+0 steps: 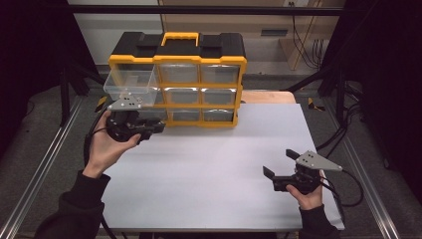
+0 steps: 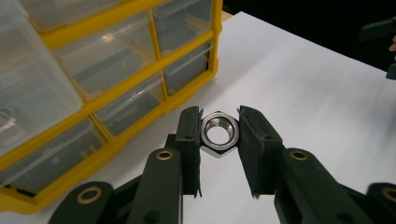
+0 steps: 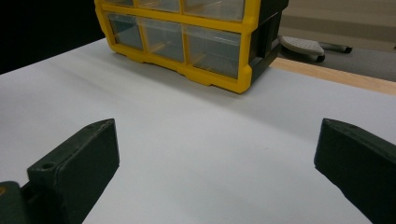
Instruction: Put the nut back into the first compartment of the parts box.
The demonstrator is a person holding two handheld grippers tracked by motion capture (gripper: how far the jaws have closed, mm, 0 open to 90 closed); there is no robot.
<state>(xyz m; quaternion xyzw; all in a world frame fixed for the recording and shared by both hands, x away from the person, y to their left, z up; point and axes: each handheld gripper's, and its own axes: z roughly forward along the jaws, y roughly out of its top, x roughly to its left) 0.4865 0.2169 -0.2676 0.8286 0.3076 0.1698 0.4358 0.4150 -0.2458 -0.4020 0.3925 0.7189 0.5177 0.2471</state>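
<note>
The yellow organizer [image 1: 199, 84] stands at the upper centre of the high view, its top-left clear drawer [image 1: 130, 82] pulled out; its contents cannot be made out. Just below it, the left gripper [image 2: 219, 133] pinches a steel hex nut [image 2: 219, 132]. The white table [image 1: 224, 164] lies bare toward the lower right, where the right gripper [image 1: 280, 163] rests with jaws spread near the edge.

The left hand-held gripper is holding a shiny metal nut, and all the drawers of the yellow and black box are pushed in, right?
Not quite. The left hand-held gripper does hold the shiny metal hexagonal nut, but the yellow and black plastic drawer box has one clear plastic drawer pulled out at its top left. The high view shows it sticking out above that gripper.
</note>
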